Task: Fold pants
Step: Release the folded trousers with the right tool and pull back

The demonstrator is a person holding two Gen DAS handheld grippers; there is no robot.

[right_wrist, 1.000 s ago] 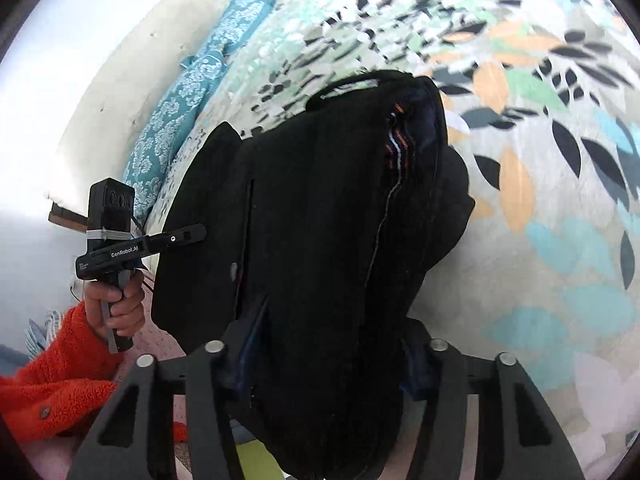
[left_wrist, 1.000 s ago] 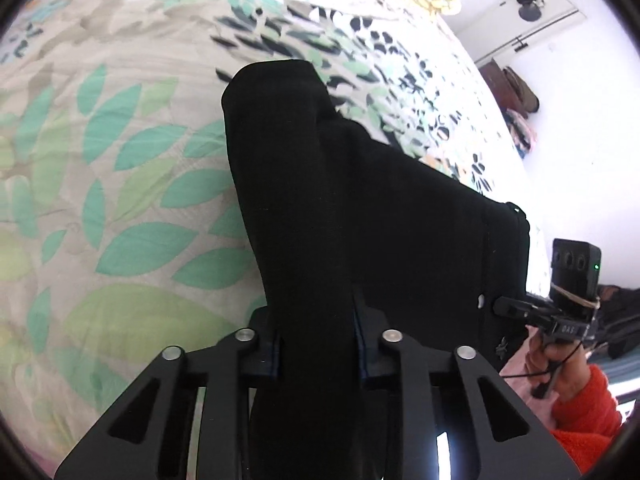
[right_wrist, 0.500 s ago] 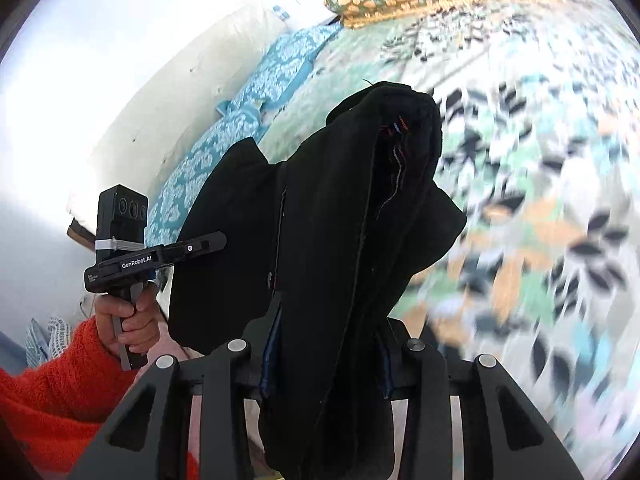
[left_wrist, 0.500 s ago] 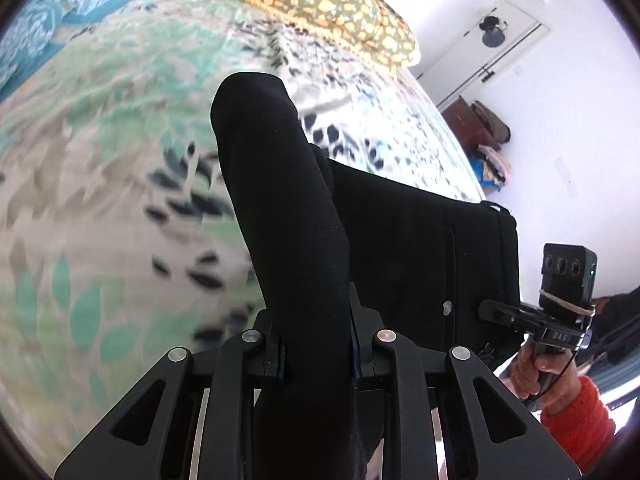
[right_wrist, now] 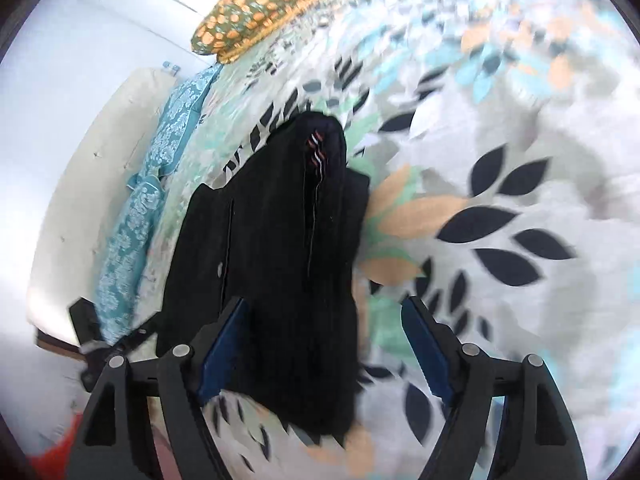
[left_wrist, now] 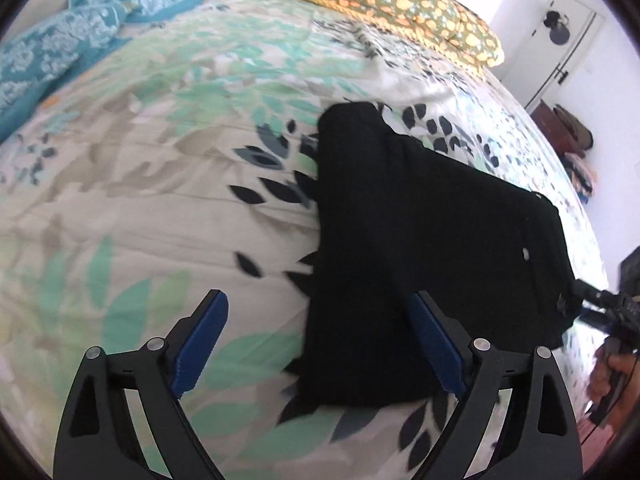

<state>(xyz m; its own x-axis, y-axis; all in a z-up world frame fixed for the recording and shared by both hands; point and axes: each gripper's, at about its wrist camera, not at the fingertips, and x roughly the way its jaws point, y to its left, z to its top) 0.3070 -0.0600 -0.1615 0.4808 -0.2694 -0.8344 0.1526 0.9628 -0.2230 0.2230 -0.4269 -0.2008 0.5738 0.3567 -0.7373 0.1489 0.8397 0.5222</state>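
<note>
Left wrist view: left gripper (left_wrist: 318, 346) has just been opening, jaws now spread wide, nothing pinched; the black pants (left_wrist: 420, 248) lie folded on the floral bedspread (left_wrist: 140, 184), just ahead and toward the right finger, near edge partly between the blue pads (left_wrist: 200, 344). Long axis runs away from the camera toward the spotted pillow (left_wrist: 392, 4). Fabric is matte, soft, thick-layered. Right wrist view: right gripper (right_wrist: 326, 348) has also just been opening, jaws parted, cloth dropped; pants sit ahead toward its left finger, stitched seam on top. Motion blur, so contact with that pad is unclear. Both hands look equally near.
</note>
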